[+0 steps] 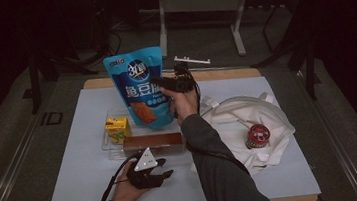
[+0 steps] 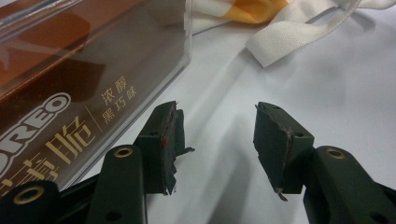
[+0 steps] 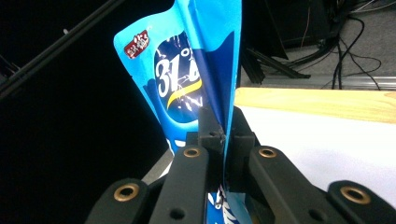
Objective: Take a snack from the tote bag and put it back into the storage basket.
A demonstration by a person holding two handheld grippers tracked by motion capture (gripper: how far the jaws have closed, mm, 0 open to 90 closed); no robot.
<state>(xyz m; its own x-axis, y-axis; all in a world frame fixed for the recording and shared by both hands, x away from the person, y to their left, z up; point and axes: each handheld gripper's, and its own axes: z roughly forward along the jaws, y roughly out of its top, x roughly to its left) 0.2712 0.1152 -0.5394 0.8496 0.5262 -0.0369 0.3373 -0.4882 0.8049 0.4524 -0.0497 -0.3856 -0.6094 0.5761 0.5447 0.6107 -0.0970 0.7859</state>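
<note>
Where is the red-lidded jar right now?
In the high view, the jar lies on the white cloth bag at the table's right, right of the brown box.

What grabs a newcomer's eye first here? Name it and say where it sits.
The big blue snack pouch stands out, held upright above the clear tray at mid-table, its edge pinched in the right gripper. To the right, a white cloth bag lies crumpled with a red-lidded can on it. The left gripper rests open near the front edge.
</note>
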